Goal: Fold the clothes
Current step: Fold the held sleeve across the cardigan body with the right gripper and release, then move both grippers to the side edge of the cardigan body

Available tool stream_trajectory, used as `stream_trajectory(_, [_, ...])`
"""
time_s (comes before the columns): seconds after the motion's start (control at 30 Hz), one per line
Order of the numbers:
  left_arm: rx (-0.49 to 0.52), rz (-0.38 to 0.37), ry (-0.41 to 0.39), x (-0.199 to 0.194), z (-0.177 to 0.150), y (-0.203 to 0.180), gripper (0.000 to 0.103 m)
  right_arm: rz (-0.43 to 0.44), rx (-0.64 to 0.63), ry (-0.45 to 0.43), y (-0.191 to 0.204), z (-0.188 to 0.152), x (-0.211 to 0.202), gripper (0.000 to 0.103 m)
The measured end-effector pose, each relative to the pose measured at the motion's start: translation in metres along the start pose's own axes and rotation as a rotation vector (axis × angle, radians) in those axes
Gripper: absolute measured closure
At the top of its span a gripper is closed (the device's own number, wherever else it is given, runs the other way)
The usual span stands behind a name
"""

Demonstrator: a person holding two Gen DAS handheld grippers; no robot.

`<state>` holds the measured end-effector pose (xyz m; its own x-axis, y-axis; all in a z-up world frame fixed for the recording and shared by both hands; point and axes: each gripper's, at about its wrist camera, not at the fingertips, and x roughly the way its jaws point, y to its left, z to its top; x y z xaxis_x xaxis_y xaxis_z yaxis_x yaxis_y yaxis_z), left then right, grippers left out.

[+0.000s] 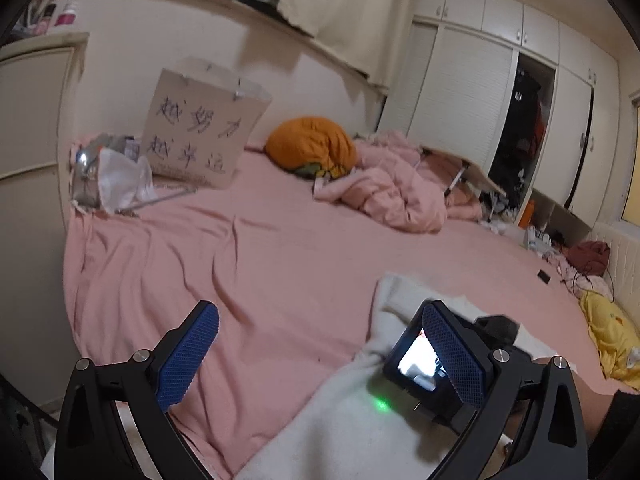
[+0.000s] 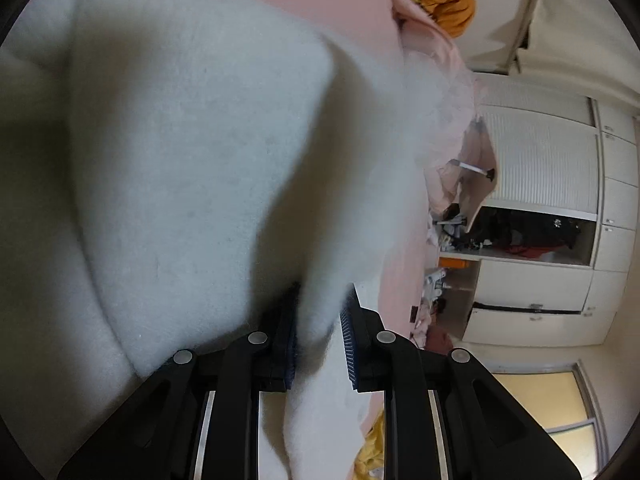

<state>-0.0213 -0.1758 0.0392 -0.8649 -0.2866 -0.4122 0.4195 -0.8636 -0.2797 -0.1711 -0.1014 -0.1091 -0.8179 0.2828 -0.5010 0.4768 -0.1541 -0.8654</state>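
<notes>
Right tongs (image 2: 318, 336) clamped on an edge of the white fleece garment (image 2: 180, 152), lifting it off the pink bed (image 1: 260, 248). Left tongs (image 1: 320, 354) spread wide, empty; garment lies below and to their right, so left is the free one for the opposite edge.

Pink sheet (image 1: 280, 248) across the bed, plain. White fluffy garment (image 1: 352, 420), unpatterned, filling the right wrist view (image 2: 180, 160). Blue cross-hatched pads (image 1: 188, 356) on black gripper arms; same blue against black on the right gripper (image 2: 320, 340). Orange pillow (image 1: 312, 144) with a green and dark patch underneath. Pale pink quilt (image 1: 392, 188). Beige box (image 1: 200, 124) with dark handwritten characters. Cream wardrobe (image 1: 460, 92), dark inside the open section. Yellow cloth (image 1: 612, 332) with small printed marks. Maroon bundle (image 1: 592, 252). Green glow (image 1: 380, 404) on the white fabric.
</notes>
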Motion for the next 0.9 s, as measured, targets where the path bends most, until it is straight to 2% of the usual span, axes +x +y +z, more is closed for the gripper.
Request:
stream_trajectory(0.07, [-0.007,-0.006,-0.004,-0.002,0.001,0.001,0.001,0.087,0.130,-0.035,-0.018,-0.006,-0.003,0.079])
stream_trajectory(0.1, [-0.009,-0.010,-0.010,-0.004,0.002,0.002,0.001,0.172,0.240,-0.067,-0.033,-0.013,-0.005,0.074])
stream_trajectory(0.17, [-0.009,-0.023,-0.021,-0.010,0.007,0.003,0.001,0.534,0.548,-0.197,-0.077,-0.044,-0.012,0.070])
stream_trajectory(0.2, [-0.008,-0.032,-0.033,-0.014,0.010,0.004,0.001,0.699,0.691,-0.249,-0.094,-0.065,-0.012,0.051])
stream_trajectory(0.23, [-0.006,-0.045,-0.052,-0.019,0.012,0.004,0.001,0.847,0.825,-0.290,-0.108,-0.088,-0.010,0.021])
stream_trajectory(0.27, [0.000,-0.070,-0.055,-0.019,0.014,0.002,0.001,0.937,0.949,-0.303,-0.118,-0.113,-0.006,0.014])
stream_trajectory(0.33, [0.026,-0.152,-0.010,-0.010,0.019,-0.011,0.001,1.042,1.170,-0.289,-0.131,-0.163,0.007,0.013])
stream_trajectory(0.37, [0.048,-0.208,0.036,0.000,0.020,-0.022,0.001,1.045,1.259,-0.253,-0.134,-0.187,0.017,0.013])
stream_trajectory(0.43, [0.120,-0.326,0.135,0.025,0.022,-0.055,0.001,0.896,1.367,-0.158,-0.135,-0.231,0.029,0.013])
stream_trajectory(0.5, [0.213,-0.428,0.251,0.060,0.022,-0.098,0.001,0.674,1.411,-0.063,-0.137,-0.268,0.036,0.013])
stream_trajectory(0.57, [0.292,-0.511,0.395,0.099,0.018,-0.149,0.001,0.580,1.420,-0.021,-0.141,-0.290,0.046,0.015])
stream_trajectory(0.6, [0.340,-0.523,0.473,0.121,0.012,-0.176,0.001,0.567,1.407,-0.009,-0.143,-0.295,0.051,0.020])
stream_trajectory(0.63, [0.390,-0.525,0.535,0.140,0.006,-0.202,0.001,0.567,1.386,0.001,-0.143,-0.296,0.055,0.026])
stream_trajectory(0.67, [0.442,-0.508,0.564,0.157,-0.005,-0.224,0.001,0.560,1.355,0.012,-0.142,-0.295,0.059,0.029])
stream_trajectory(0.73, [0.502,-0.418,0.589,0.192,-0.029,-0.247,0.000,0.558,1.305,0.044,-0.135,-0.292,0.072,0.039])
stream_trajectory(0.8, [0.531,-0.237,0.649,0.226,-0.053,-0.243,0.001,0.585,1.294,0.106,-0.120,-0.296,0.092,0.044])
stream_trajectory(0.83, [0.512,-0.224,0.655,0.232,-0.057,-0.237,0.000,0.611,1.310,0.110,-0.113,-0.305,0.097,0.044])
stream_trajectory(0.9, [0.528,-0.197,0.615,0.226,-0.057,-0.233,0.000,0.650,1.330,0.088,-0.110,-0.318,0.100,0.044])
